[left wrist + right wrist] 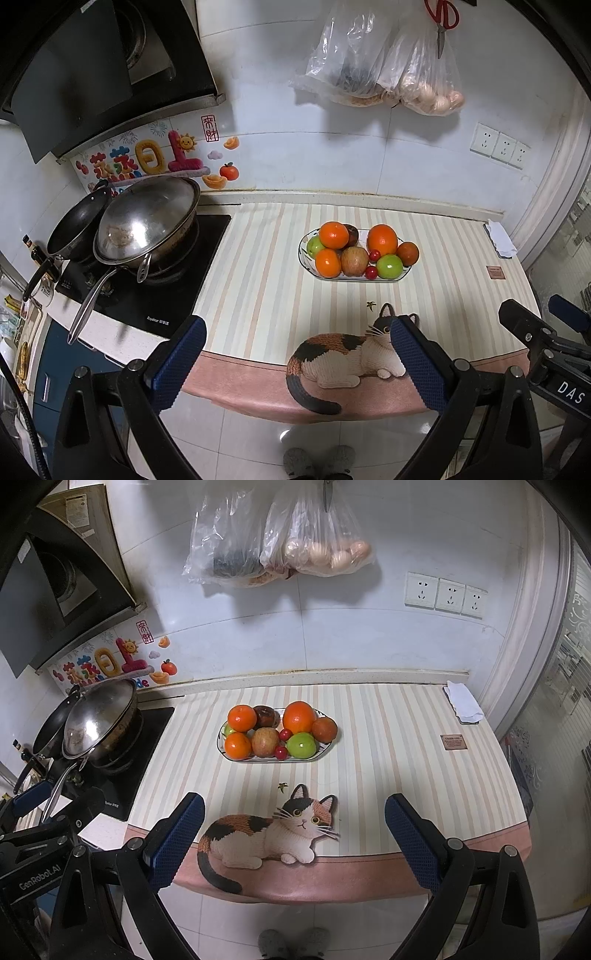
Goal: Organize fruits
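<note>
Holding mixed fruit [275,734]: oval plate [221,746]

- Fruit plate [309,266]: on the surface [258,288], centre, holding the fruits [382,240].
- Stove [173,295]: left of plate, carrying wok [147,225].
- Bags [380,62]: on wall behind, above the plate.

You stand in home kitchen. Gas hob [166,295] holds wok [147,225] and pan [77,221], hood [92,74] above. Tiled wall carries sockets [445,594], hanging egg bags [325,550], scissors [442,18]. Striped cat mat [369,738] covers counter; fruit plate [275,758] on it.
</note>
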Tool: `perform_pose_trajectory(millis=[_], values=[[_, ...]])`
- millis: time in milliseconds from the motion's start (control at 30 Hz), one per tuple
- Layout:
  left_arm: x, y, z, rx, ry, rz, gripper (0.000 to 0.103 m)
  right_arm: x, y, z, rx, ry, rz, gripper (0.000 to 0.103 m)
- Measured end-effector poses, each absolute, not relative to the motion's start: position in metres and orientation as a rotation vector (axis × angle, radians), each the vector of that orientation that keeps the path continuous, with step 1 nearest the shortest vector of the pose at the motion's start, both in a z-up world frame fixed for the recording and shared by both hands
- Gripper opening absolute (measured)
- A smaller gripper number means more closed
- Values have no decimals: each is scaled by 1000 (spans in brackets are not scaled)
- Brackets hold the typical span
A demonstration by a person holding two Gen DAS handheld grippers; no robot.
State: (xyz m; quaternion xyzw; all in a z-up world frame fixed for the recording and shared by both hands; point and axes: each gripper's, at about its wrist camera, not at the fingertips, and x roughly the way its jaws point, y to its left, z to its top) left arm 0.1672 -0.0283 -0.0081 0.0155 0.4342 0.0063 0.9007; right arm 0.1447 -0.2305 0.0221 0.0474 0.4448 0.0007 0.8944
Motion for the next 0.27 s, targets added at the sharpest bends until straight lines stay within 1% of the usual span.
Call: perform_pose_trajectory(millis=[267], values=[[164,-28,-3,34,883,20,102,138,-229,24,105,923,-4,100]])
